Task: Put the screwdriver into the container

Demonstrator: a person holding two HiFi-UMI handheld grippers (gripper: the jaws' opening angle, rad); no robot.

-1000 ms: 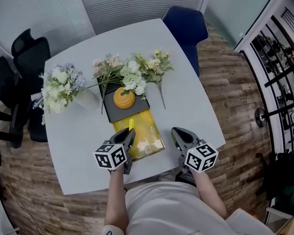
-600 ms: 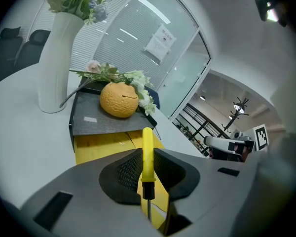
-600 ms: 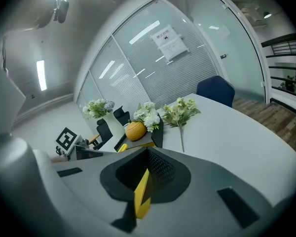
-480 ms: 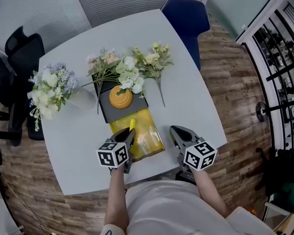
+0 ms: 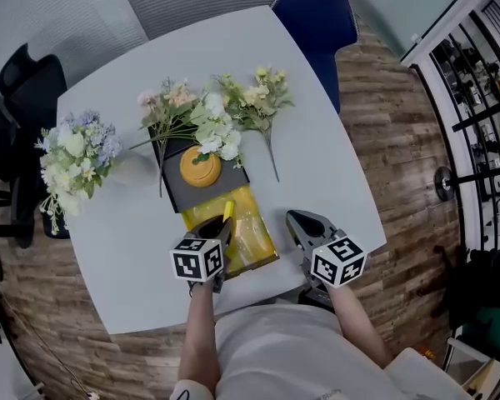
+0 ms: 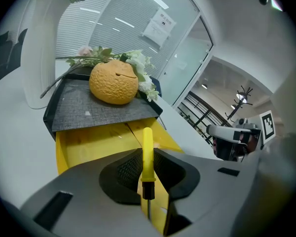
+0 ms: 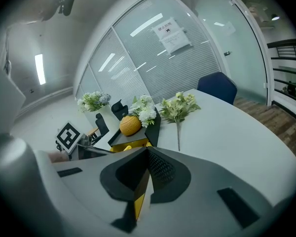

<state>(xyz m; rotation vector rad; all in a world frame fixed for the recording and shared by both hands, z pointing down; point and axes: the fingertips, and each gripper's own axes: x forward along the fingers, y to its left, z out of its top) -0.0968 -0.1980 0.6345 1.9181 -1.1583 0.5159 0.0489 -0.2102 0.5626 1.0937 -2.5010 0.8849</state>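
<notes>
My left gripper [image 5: 219,228] is shut on the screwdriver [image 5: 228,211], a yellow-handled tool with a black collar. Its handle [image 6: 147,149] sticks out forward between the jaws. It hangs over the near part of the open yellow container [image 5: 250,238], whose yellow floor [image 6: 89,144] lies just ahead of the jaws. A dark grey tray [image 6: 96,110] lies over the container's far end. My right gripper [image 5: 297,221] hovers just right of the container, shut with nothing in it [image 7: 147,154].
An orange ball [image 5: 200,166] sits on the grey tray. Loose flower stems [image 5: 250,102] lie behind it. A bunch of flowers in a white vase [image 5: 135,167] lies at the left. A blue chair [image 5: 312,19] stands at the white table's [image 5: 333,182] far side.
The head view has shifted a little. My left gripper has edged forward over the container with the screwdriver. The right gripper has barely moved.
</notes>
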